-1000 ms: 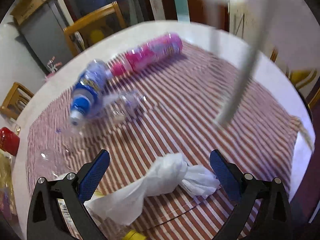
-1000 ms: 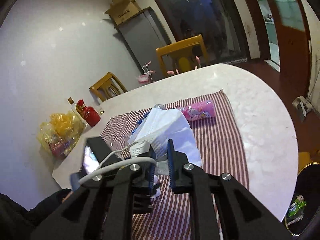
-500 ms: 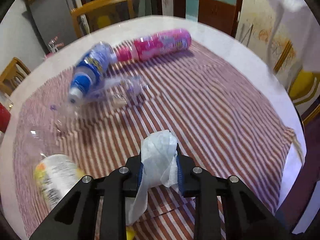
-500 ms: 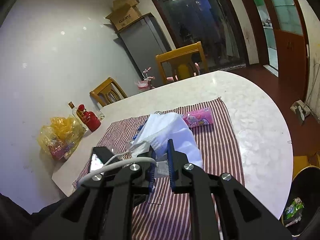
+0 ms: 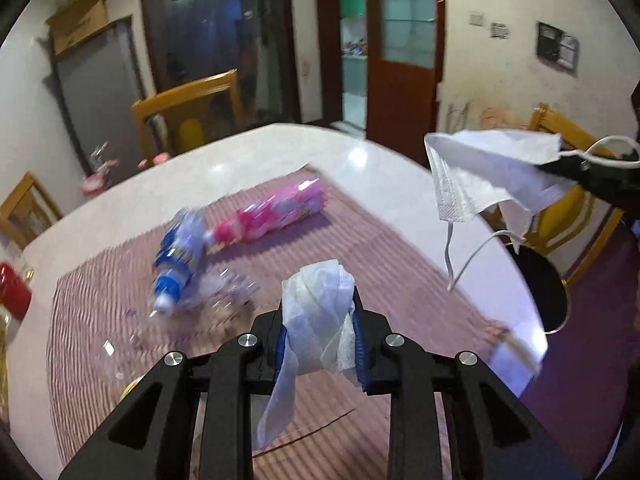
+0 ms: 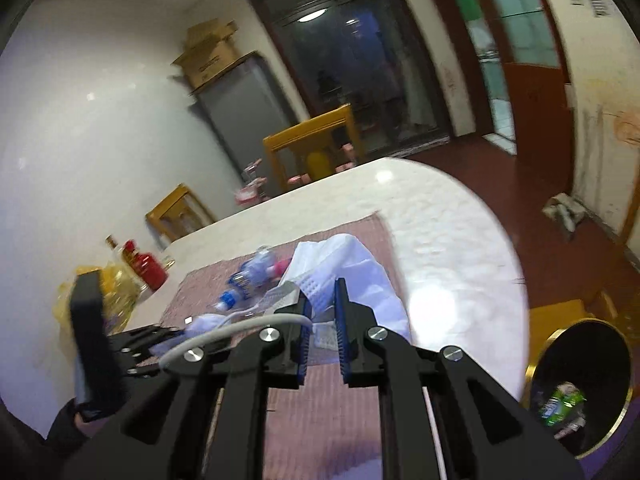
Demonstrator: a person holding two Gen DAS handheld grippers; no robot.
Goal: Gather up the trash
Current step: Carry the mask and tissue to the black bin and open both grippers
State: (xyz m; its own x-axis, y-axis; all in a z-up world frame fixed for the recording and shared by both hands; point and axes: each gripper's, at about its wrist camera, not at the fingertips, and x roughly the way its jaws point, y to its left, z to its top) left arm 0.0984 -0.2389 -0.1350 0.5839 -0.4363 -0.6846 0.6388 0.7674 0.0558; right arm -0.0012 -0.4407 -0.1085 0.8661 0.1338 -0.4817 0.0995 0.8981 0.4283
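Note:
My left gripper (image 5: pixel 320 322) is shut on a crumpled white tissue (image 5: pixel 318 312), held above the striped cloth (image 5: pixel 400 280); a loose tail of the tissue hangs below the jaws. My right gripper (image 6: pixel 322 300) is shut on a white face mask (image 6: pixel 352 264), whose ear loop drapes over the left finger. The left wrist view shows that mask (image 5: pixel 492 172) in the air at the right, near the table edge. A black trash bin (image 6: pixel 576 384) with a gold rim stands on the floor at the right, with a green wrapper inside.
A blue-labelled bottle (image 5: pixel 180 256), a pink bottle (image 5: pixel 276 212) and a crushed clear bottle (image 5: pixel 224 292) lie on the cloth. A red bottle (image 6: pixel 146 268) and a yellow bag (image 6: pixel 116 288) sit at the table's left. Wooden chairs (image 6: pixel 312 144) surround the white table (image 6: pixel 448 248).
My left gripper closed on the tissue and lifted it off the cloth. My right gripper carried the mask rightward toward the table edge; the bin shows larger now.

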